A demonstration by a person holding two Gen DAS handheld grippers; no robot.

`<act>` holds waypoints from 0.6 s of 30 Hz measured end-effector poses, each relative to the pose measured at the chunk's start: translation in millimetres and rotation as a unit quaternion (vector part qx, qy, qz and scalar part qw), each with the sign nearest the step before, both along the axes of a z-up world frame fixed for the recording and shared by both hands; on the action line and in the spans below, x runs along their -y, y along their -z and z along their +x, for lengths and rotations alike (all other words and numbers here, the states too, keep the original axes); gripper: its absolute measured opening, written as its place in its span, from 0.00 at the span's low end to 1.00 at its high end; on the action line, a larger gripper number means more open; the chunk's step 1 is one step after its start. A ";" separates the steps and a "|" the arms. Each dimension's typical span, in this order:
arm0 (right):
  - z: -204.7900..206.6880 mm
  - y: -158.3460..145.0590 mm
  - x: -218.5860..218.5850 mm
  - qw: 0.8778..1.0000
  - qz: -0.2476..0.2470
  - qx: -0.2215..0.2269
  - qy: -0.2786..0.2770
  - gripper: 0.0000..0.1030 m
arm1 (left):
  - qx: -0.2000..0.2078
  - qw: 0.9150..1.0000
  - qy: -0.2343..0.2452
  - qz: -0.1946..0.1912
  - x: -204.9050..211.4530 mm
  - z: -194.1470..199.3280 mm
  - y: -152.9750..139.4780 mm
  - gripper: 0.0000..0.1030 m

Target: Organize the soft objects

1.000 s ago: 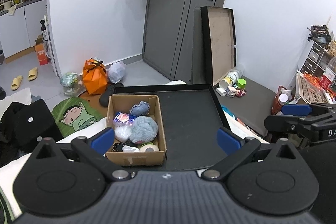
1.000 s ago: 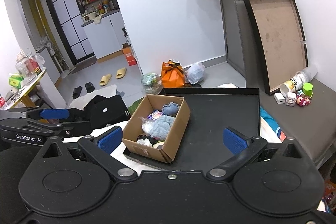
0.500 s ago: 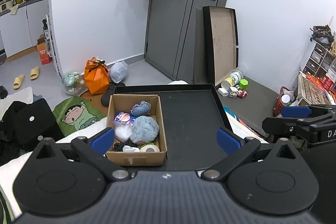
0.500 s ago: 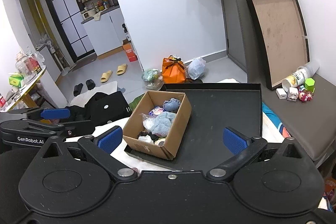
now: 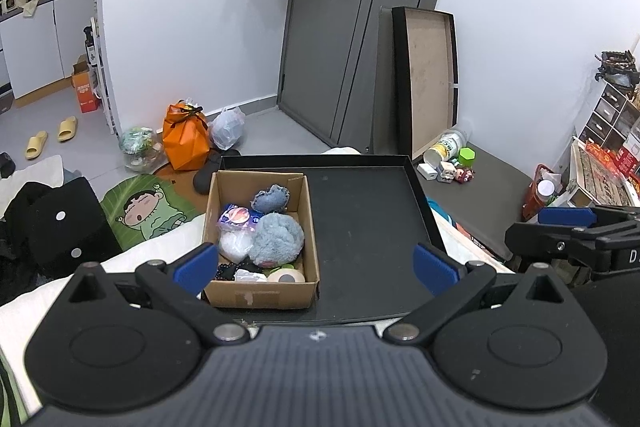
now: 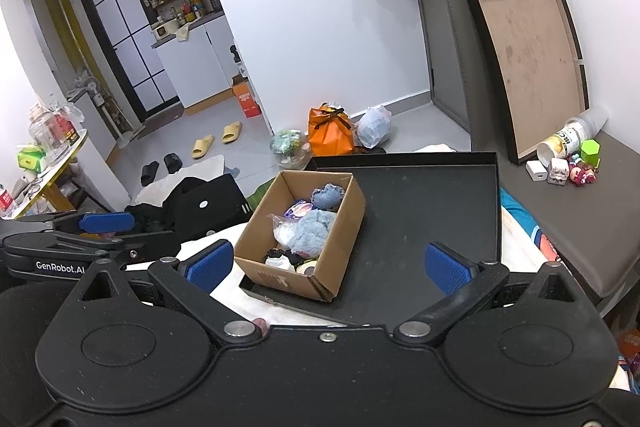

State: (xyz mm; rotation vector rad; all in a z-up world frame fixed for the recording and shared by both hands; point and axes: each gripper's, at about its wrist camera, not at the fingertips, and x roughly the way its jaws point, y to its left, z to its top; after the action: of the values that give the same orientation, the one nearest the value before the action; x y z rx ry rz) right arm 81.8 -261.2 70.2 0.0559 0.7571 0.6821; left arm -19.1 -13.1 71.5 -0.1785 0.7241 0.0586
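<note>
A brown cardboard box (image 5: 262, 297) (image 6: 336, 251) sits at the left of a black tray (image 5: 368, 227) (image 6: 432, 203). Inside lie a fluffy blue ball (image 5: 279, 239) (image 6: 310, 235), a denim heart cushion (image 5: 271, 198) (image 6: 327, 195), a clear bag (image 5: 235, 245), a tape roll (image 5: 286, 277) and other small items. My left gripper (image 5: 316, 269) hovers open above the tray's near edge, holding nothing. My right gripper (image 6: 328, 267) is open too, a little back from the tray and to the right, with nothing between its fingers.
An orange bag (image 5: 185, 137), plastic bags and a cartoon mat (image 5: 148, 209) lie on the floor beyond the box. A black lid (image 5: 430, 79) leans on the wall. Small toys (image 5: 452, 171) and a can rest on a grey bench. Dark clothing (image 5: 44, 223) is piled at the left.
Both grippers have risen and drawn back slightly, so the box and tray sit a little lower in view. Neither gripper's opening has changed.
</note>
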 end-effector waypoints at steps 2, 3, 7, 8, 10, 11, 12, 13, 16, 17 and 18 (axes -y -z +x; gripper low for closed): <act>-0.4 -0.1 0.1 1.000 0.000 0.000 0.001 1.00 | -0.001 1.000 -0.001 0.000 0.3 0.3 0.1 1.00; -0.4 -0.1 -0.1 1.000 0.000 0.000 0.001 1.00 | -0.001 1.000 -0.001 0.001 0.3 -0.1 0.1 1.00; -0.8 -0.6 -0.2 1.000 0.000 -0.002 0.001 1.00 | -0.001 1.000 -0.005 0.016 4.0 -0.5 -0.9 1.00; -1.3 -0.5 -0.3 1.000 0.000 -0.002 0.001 1.00 | -0.002 1.000 -0.005 0.016 4.0 -0.4 -1.0 1.00; -1.1 -0.5 0.0 1.000 0.001 -0.002 0.002 1.00 | -0.003 1.000 -0.005 0.014 3.5 -0.5 -0.9 1.00; -0.9 -0.5 0.2 1.000 0.001 -0.002 0.001 1.00 | -0.004 1.000 -0.006 0.014 3.1 -0.8 -0.8 1.00; -0.5 -0.3 0.1 1.000 0.000 -0.002 0.001 1.00 | -0.004 1.000 -0.006 0.014 3.0 -0.8 -0.9 1.00; -0.5 -0.3 0.1 1.000 0.000 -0.002 0.001 1.00 | -0.004 1.000 -0.006 0.014 3.1 -0.7 -0.8 1.00; -1.3 -1.0 0.0 1.000 -0.002 -0.001 0.003 1.00 | -0.005 1.000 -0.005 0.011 3.2 0.4 -0.2 1.00; -1.4 -0.9 0.1 1.000 -0.001 -0.001 0.004 1.00 | -0.005 1.000 -0.005 0.011 3.0 0.5 0.0 1.00; -1.7 -0.6 0.1 1.000 -0.001 -0.003 0.005 1.00 | -0.006 1.000 -0.006 0.010 2.8 0.9 0.1 1.00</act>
State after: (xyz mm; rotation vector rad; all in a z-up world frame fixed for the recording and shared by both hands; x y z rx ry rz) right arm 80.1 -261.3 70.8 0.0595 0.7631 0.6719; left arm -18.2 -15.9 71.4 -0.1626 0.7333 0.0778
